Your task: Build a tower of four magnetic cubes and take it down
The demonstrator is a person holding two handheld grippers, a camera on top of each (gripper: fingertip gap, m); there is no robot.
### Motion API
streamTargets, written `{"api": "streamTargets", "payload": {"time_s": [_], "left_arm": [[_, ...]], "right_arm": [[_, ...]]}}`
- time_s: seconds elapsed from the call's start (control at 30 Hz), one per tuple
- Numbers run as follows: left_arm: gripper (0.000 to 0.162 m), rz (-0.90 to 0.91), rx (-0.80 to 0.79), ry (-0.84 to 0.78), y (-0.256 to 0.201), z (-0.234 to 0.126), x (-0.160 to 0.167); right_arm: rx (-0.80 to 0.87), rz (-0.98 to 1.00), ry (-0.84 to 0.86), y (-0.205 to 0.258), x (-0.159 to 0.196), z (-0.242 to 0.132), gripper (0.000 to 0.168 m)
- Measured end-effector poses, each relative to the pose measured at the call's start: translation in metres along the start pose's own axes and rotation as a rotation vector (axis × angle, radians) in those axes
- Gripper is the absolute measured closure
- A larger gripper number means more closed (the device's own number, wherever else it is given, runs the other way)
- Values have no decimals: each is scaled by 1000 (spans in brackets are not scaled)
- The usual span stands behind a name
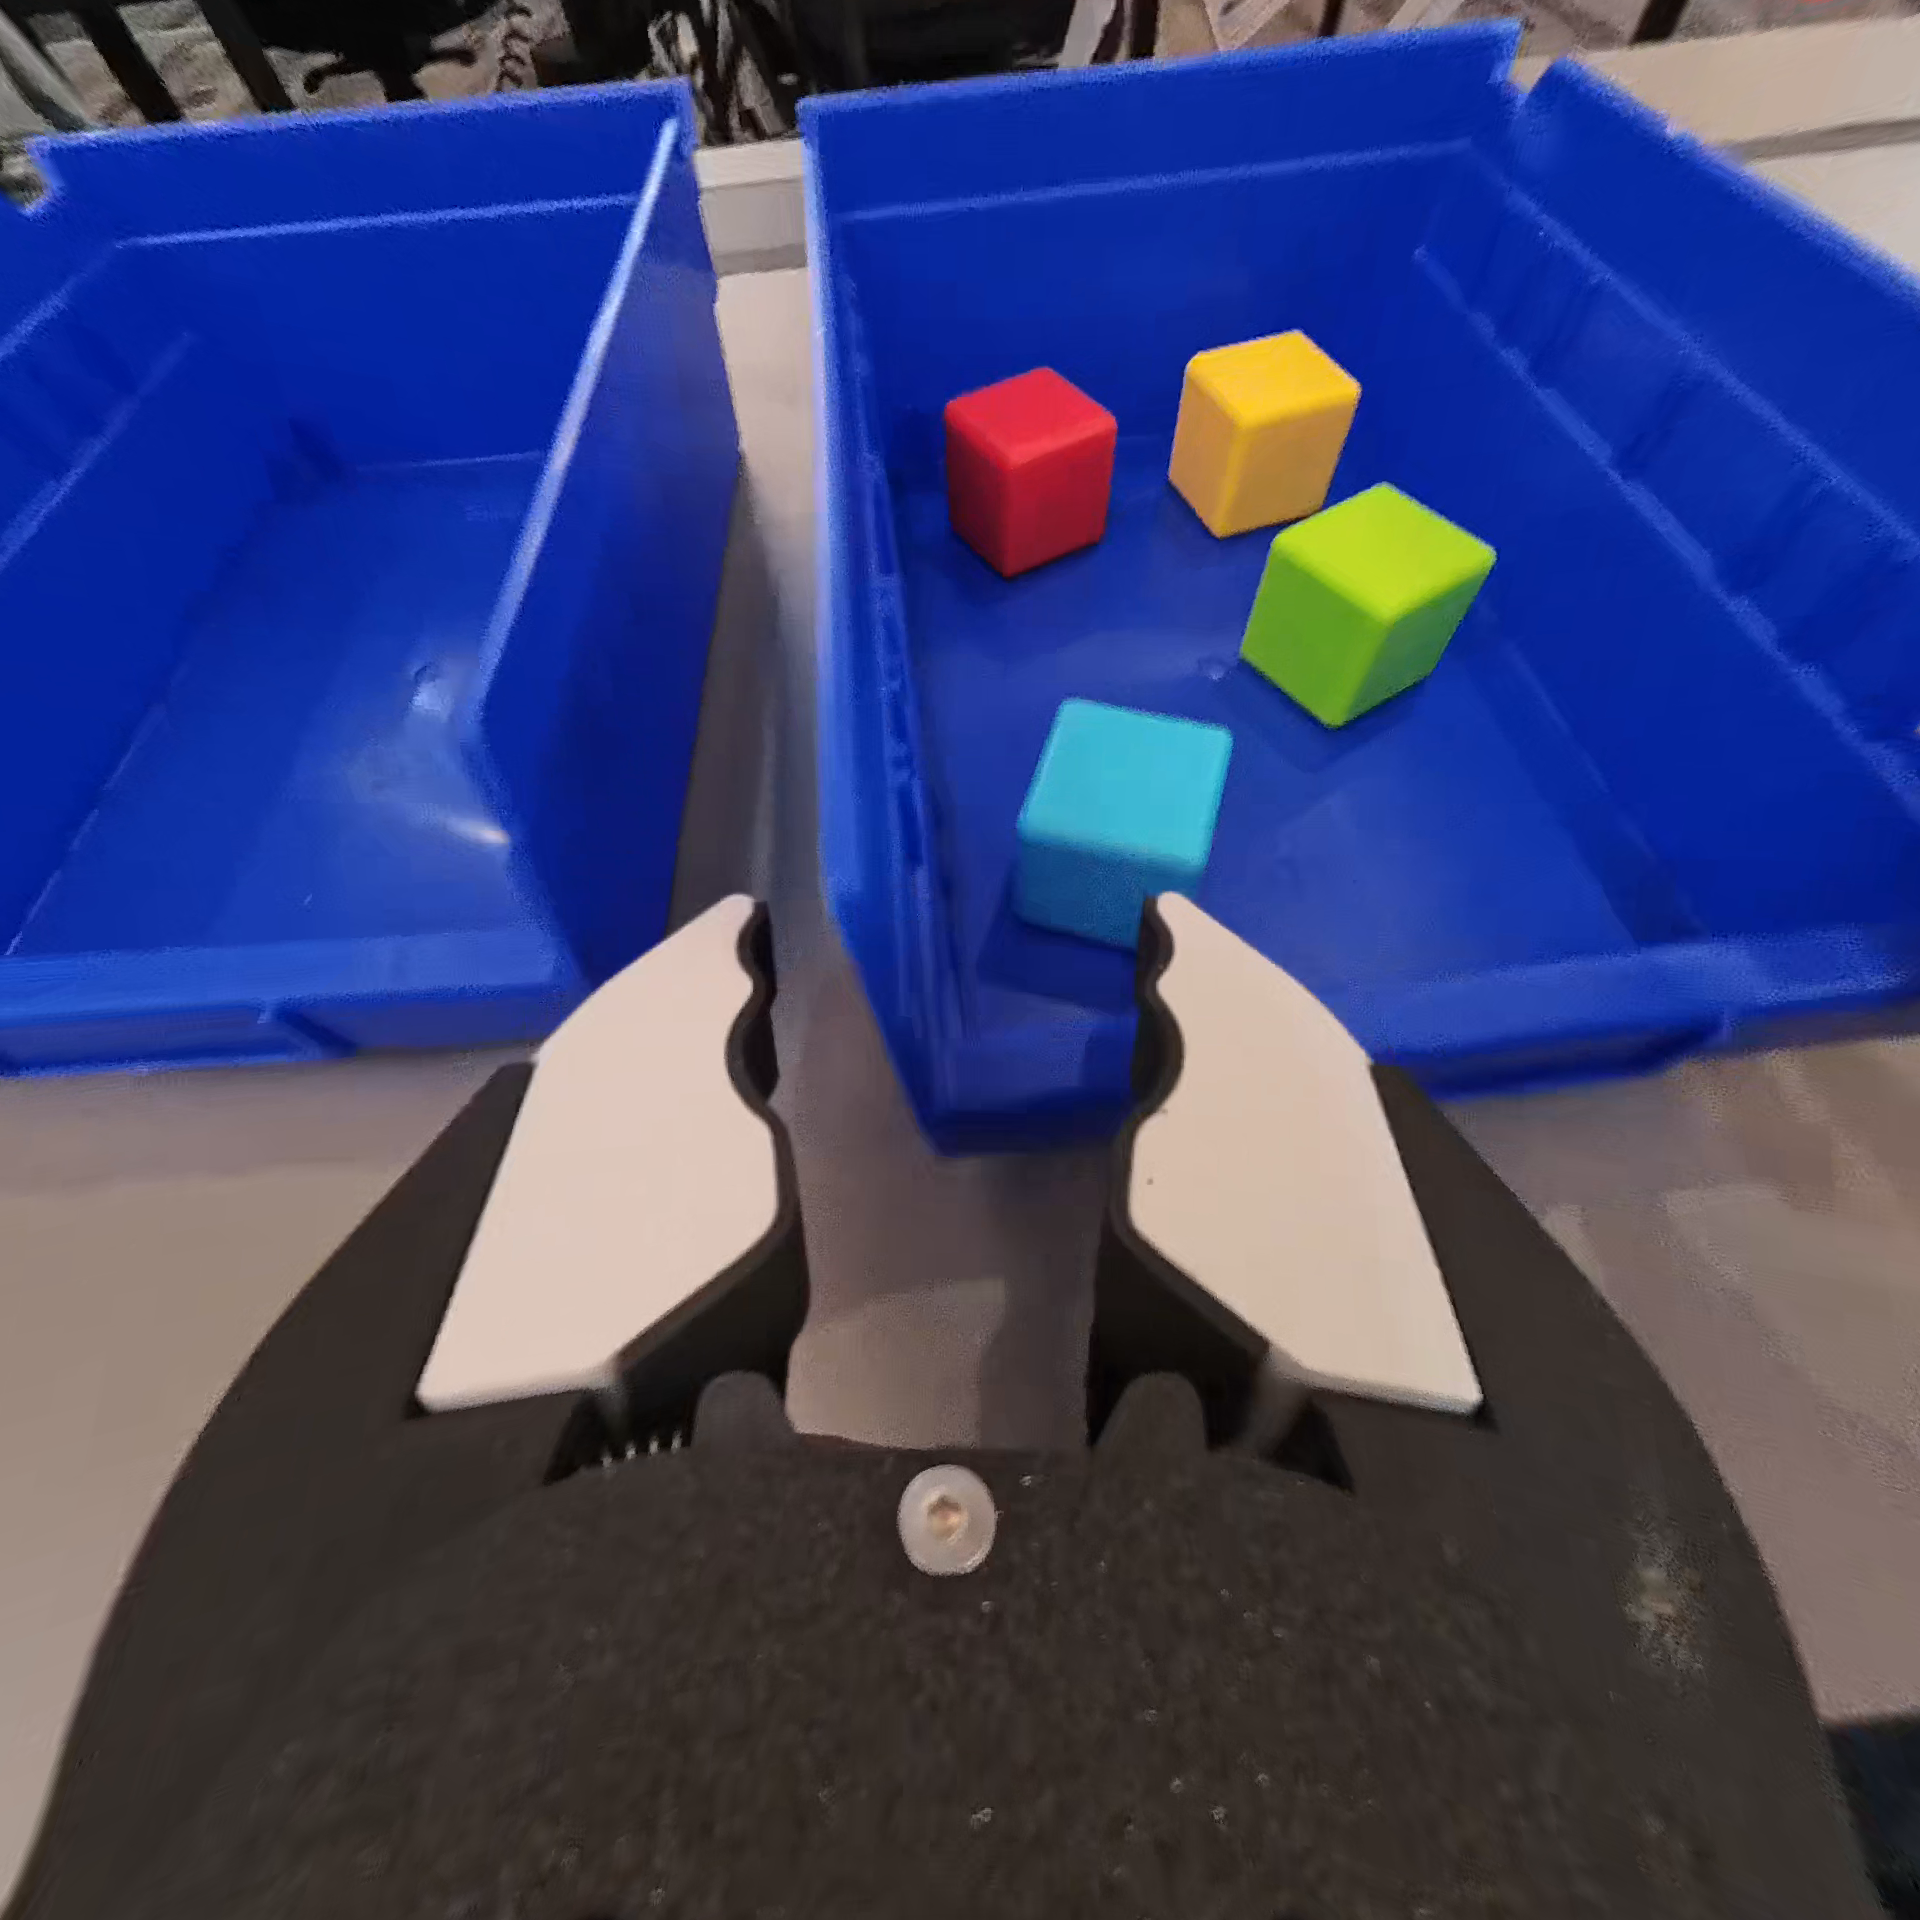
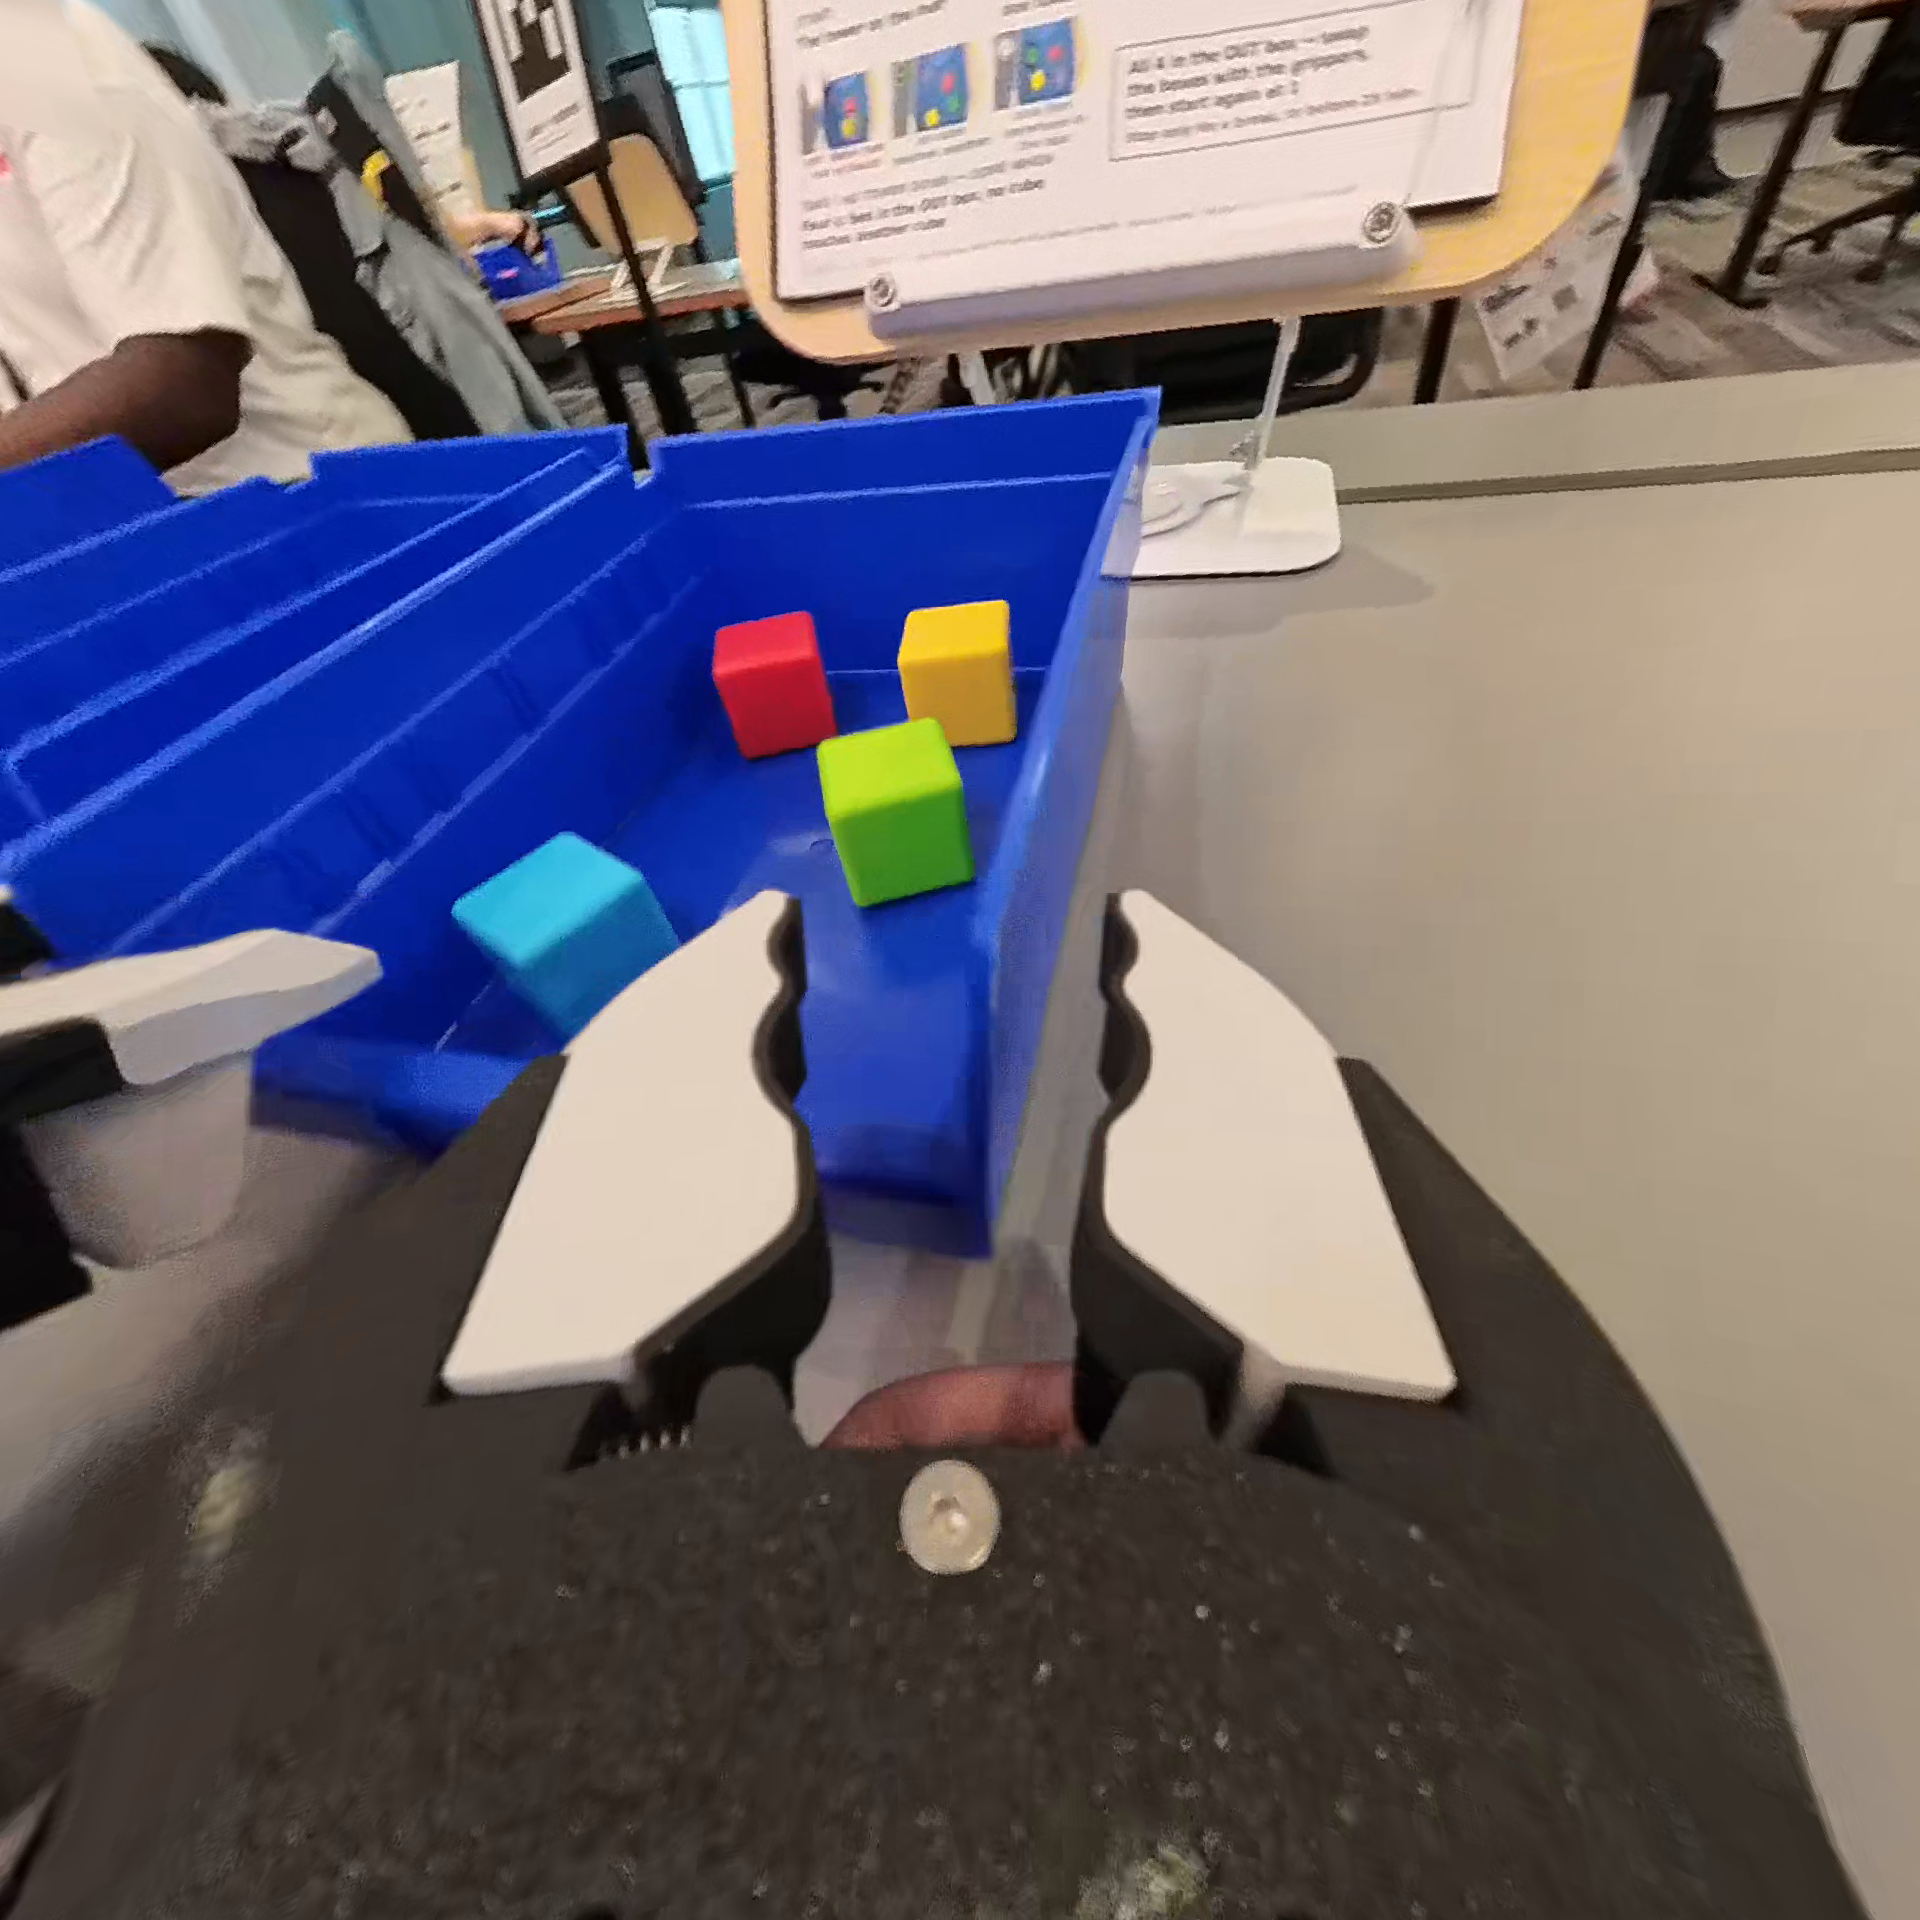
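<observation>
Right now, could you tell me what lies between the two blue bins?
Only a bare strip of grey table separates the left bin from the right bin, which holds the cubes; the left wrist view shows it.

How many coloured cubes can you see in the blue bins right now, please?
4, all loose in the right-hand blue plastic bin: red cube and yellow cube toward the back, green cube in the middle, light-blue cube nearest. The left-hand bin holds none; nothing seems hidden.
</observation>
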State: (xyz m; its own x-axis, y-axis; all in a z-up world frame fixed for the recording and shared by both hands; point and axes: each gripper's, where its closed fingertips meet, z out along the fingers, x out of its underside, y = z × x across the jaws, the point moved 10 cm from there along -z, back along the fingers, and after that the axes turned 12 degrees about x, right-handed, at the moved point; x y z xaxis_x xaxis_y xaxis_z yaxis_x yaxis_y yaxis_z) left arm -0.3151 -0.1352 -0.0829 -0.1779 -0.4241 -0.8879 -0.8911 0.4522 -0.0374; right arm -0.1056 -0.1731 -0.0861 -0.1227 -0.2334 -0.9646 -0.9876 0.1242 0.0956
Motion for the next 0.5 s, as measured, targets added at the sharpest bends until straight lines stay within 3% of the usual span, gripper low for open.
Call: {"api": "streamTargets", "payload": {"time_s": [0.13, 0.23, 0.37, 0.5], "left_arm": [[84, -44, 22, 11, 0, -38, 21], [89, -76, -29, -95, 24, -71, 25], [87, -95, -205, -157, 107, -85, 10], [85, -213, -273, -94, 197, -67, 8]], "right_arm": [[-197, 80, -17, -24, 5, -31, 108], [-308, 109, -57, -32, 8, -53, 112], [-323, 7, -124, -38, 6, -54, 118], [-416, 119, -66, -36, 4, -52, 121]]}}
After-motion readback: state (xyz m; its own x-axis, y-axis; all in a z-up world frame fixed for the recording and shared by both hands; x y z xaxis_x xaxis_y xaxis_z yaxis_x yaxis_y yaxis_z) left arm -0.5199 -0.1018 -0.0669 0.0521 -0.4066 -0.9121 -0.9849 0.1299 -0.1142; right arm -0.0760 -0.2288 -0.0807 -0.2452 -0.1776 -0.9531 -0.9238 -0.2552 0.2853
